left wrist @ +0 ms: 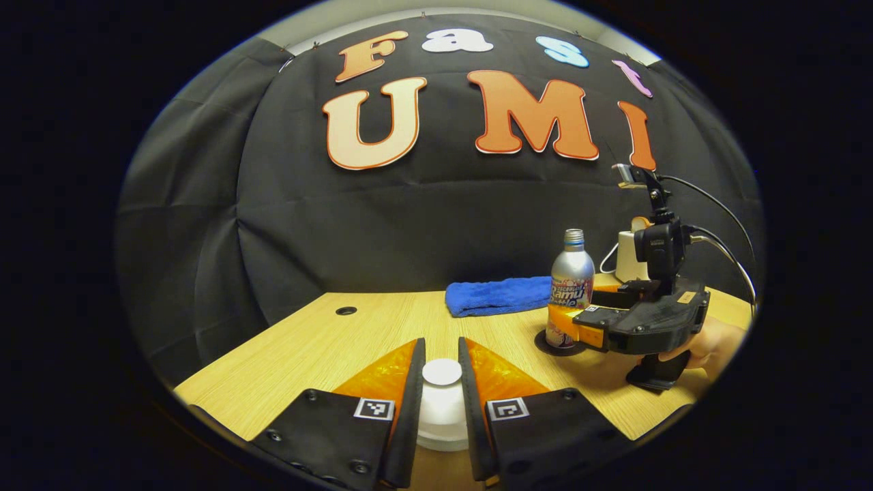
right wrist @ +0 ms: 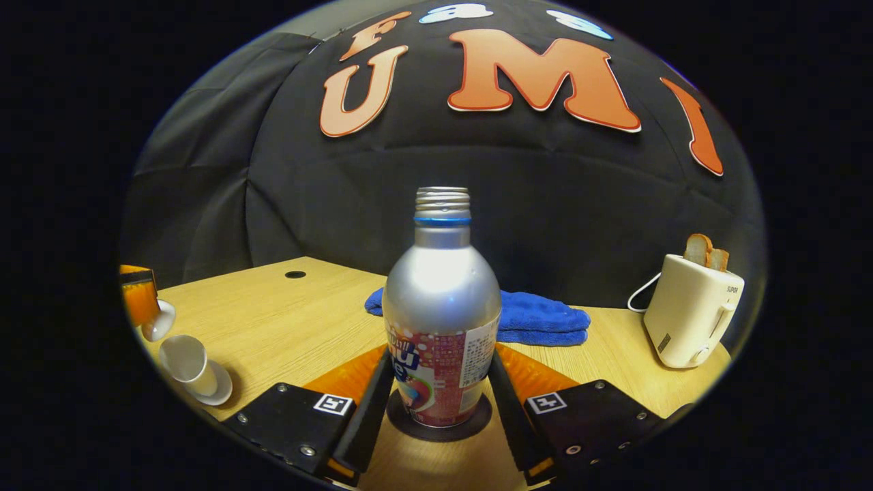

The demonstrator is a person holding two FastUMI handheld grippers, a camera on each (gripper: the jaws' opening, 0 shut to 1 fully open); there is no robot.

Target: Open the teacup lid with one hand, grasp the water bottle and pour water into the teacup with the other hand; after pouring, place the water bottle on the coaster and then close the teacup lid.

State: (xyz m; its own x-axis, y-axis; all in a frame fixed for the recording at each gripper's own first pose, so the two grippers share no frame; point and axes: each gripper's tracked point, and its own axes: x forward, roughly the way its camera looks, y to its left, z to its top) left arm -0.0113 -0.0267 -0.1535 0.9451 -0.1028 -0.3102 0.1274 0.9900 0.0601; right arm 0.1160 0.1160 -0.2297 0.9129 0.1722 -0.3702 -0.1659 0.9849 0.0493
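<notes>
A silver water bottle (right wrist: 442, 300) with no cap stands upright on a dark round coaster (right wrist: 470, 426). My right gripper (right wrist: 440, 354) is shut on its lower, labelled part, one finger on each side. The left gripper view shows that bottle (left wrist: 573, 276), the coaster (left wrist: 542, 344) and the right gripper (left wrist: 566, 326) with a hand behind it. My left gripper (left wrist: 442, 344) is shut on the knob of the white teacup lid (left wrist: 442, 409). In the right gripper view the left gripper (right wrist: 140, 300) holds the lid (right wrist: 161, 320) up and to the left of the open white teacup (right wrist: 185, 361) on its saucer (right wrist: 219, 387).
A folded blue towel (right wrist: 539, 317) lies behind the bottle on the wooden table (right wrist: 273, 320). A cream toaster (right wrist: 689, 310) with bread in it stands at the right rear, its cord trailing back. A small round hole (right wrist: 295, 274) sits in the table's far left.
</notes>
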